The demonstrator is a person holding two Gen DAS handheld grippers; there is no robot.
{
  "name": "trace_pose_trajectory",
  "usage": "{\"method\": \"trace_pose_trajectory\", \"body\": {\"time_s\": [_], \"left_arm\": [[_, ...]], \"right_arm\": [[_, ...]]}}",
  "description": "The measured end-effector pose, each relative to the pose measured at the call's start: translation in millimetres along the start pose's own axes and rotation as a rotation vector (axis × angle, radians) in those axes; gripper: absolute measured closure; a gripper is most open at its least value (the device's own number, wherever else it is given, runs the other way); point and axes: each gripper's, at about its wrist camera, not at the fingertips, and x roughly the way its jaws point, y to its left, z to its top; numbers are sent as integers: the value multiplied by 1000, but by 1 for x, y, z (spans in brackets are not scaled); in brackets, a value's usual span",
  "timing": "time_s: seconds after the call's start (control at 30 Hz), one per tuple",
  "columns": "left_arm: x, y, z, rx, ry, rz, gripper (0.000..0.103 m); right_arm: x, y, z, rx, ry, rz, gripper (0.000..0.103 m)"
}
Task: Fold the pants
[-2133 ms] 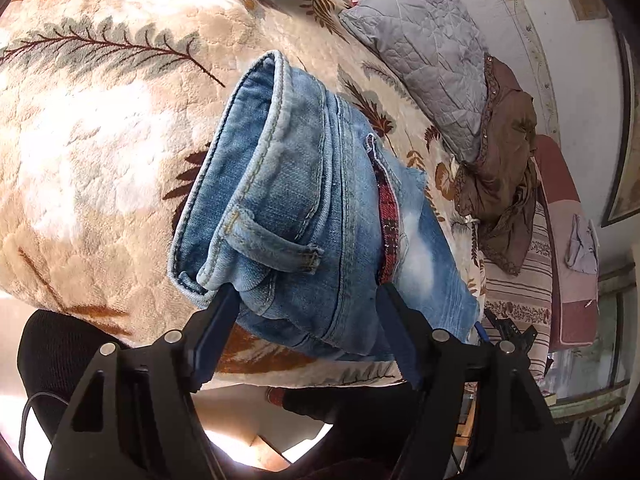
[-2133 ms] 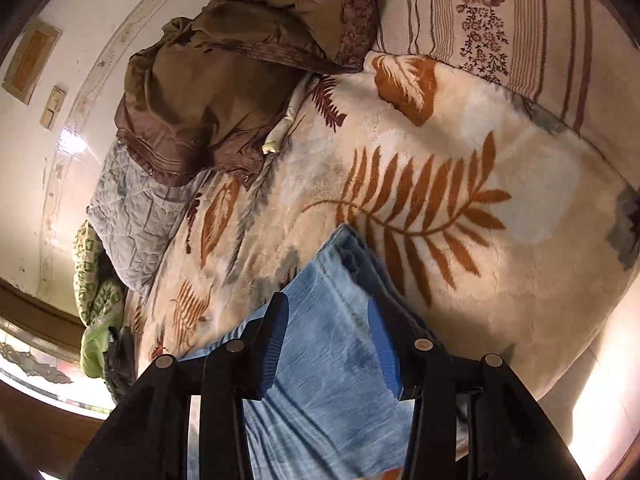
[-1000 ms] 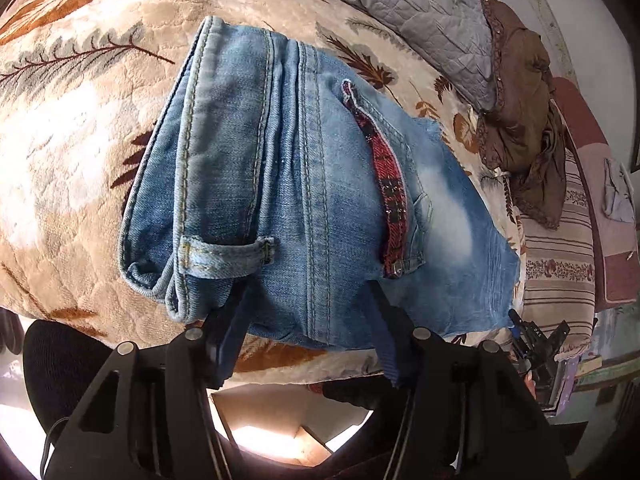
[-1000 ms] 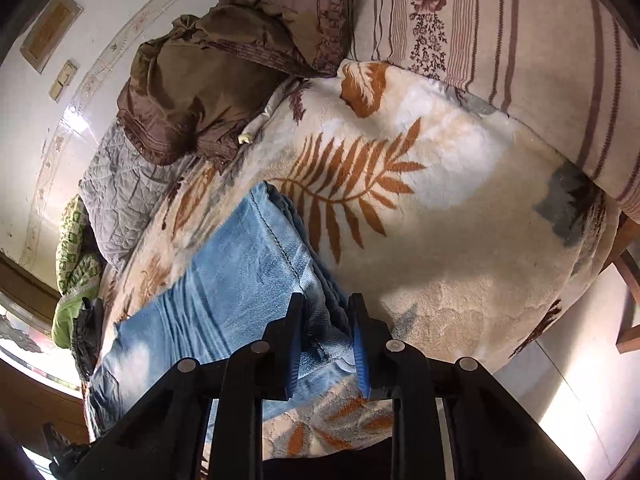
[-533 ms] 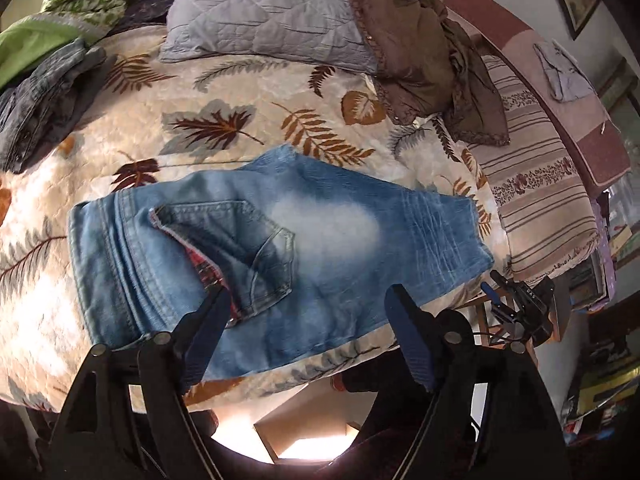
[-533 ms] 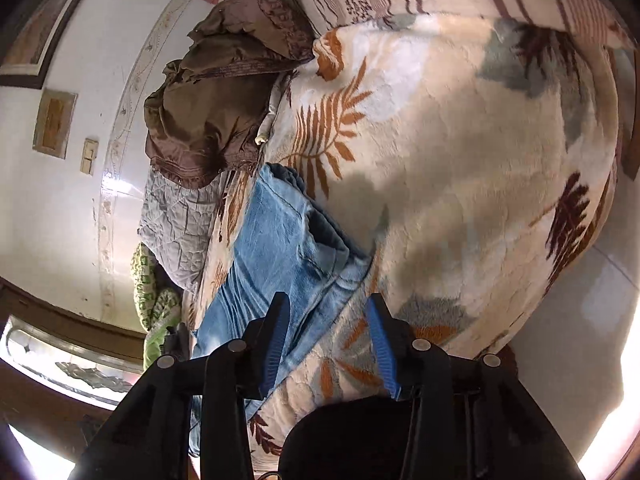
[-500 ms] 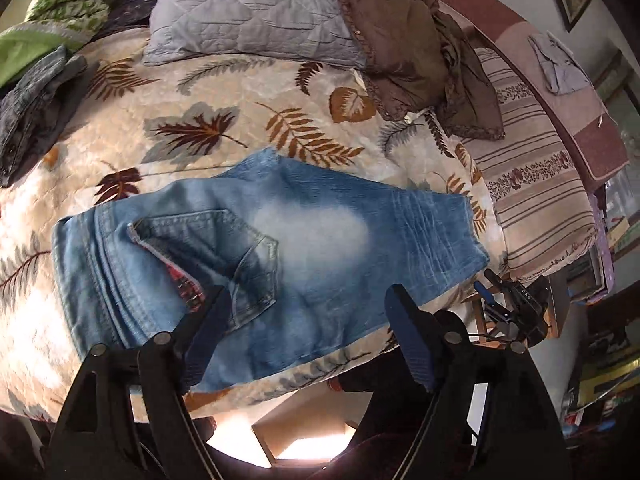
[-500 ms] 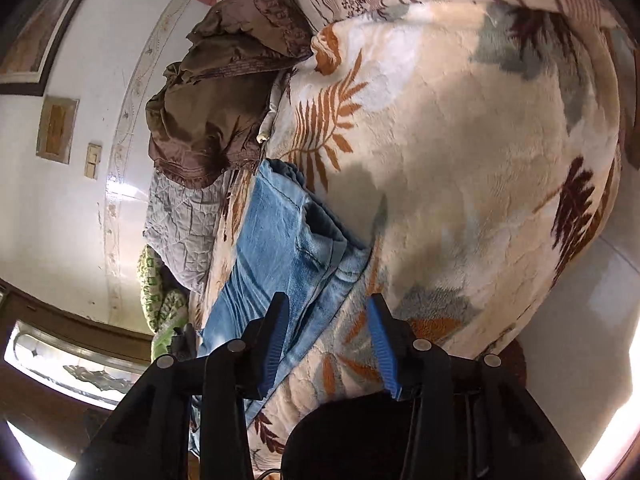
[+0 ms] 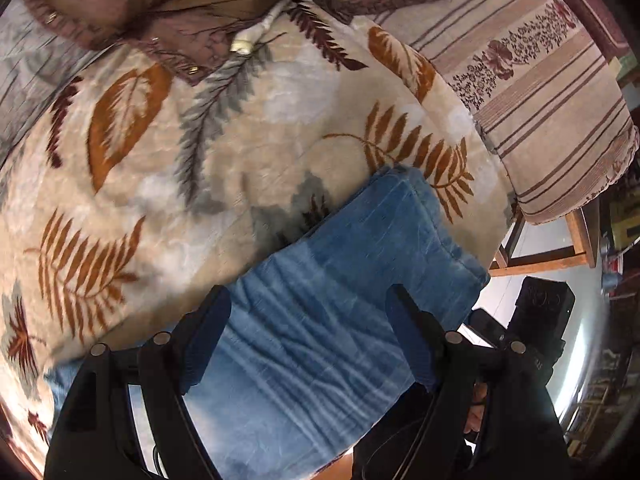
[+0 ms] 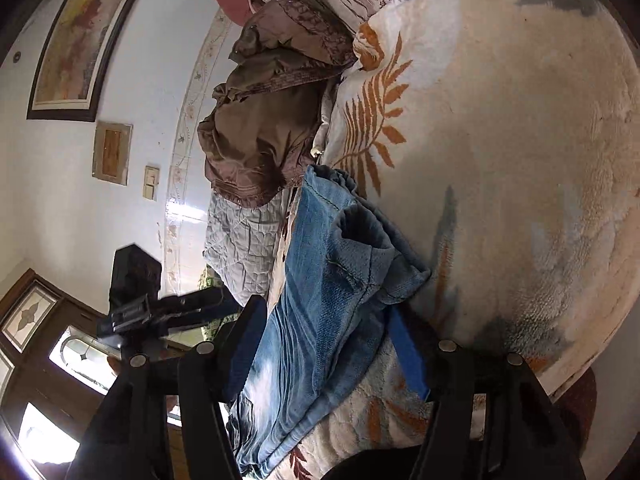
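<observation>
Folded blue jeans lay along the near edge of a leaf-print blanket, both grippers released above them.

Left wrist view: the left gripper (image 9: 308, 340) pointed down with its jaws spread wide and clear of the faded, creased jeans (image 9: 320, 320), which lay in a flat folded band on the blanket (image 9: 200, 140). Right wrist view: the right gripper (image 10: 324, 344) had its jaws opening, the jeans (image 10: 328, 280) between them but not pressed; the layered hem ends gaped open below a brown garment (image 10: 264, 128).
</observation>
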Motion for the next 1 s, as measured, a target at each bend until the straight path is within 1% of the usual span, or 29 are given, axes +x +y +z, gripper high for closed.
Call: {"method": "trace_pose_trajectory", "body": {"time_s": [0.1, 0.2, 0.4, 0.5, 0.53, 0.63, 0.7, 0.73, 0.77, 0.83, 0.87, 0.9, 0.93, 0.97, 1.0], "left_arm": [[30, -22, 33, 98, 70, -16, 23], [54, -36, 53, 190, 127, -42, 23], [86, -50, 66, 355, 227, -27, 23], [98, -61, 66, 416, 272, -53, 23], [103, -67, 64, 443, 281, -53, 23], [110, -84, 60, 532, 266, -34, 16], [111, -91, 59, 565, 256, -54, 16], [111, -93, 60, 560, 252, -75, 16], [110, -96, 61, 546, 244, -101, 18], [104, -102, 56, 557, 235, -150, 32], [103, -107, 50, 582, 227, -153, 33], [102, -113, 43, 620, 215, -137, 40], [101, -116, 38, 647, 195, -112, 48], [100, -117, 36, 643, 184, -107, 52], [97, -114, 37, 605, 180, -118, 64]], "right_arm": [[-2, -7, 0, 26, -9, 42, 42], [-2, -8, 1, 25, -9, 57, 42], [-3, -12, 1, 33, -12, 79, 41], [-3, -14, 1, 39, -16, 87, 41], [-3, -14, 1, 40, -17, 87, 41], [-4, -15, 1, 43, -18, 91, 41], [-4, -16, 1, 48, -19, 95, 41], [-4, -16, 1, 50, -21, 97, 41], [-4, -17, 1, 53, -22, 99, 41], [-5, -17, 1, 58, -26, 103, 42], [-5, -18, 1, 62, -27, 105, 45], [-6, -19, 0, 69, -28, 102, 47], [-6, -22, 0, 79, -30, 98, 53], [-6, -25, 0, 97, -33, 99, 64], [-6, -31, 0, 119, -35, 92, 71]]}}
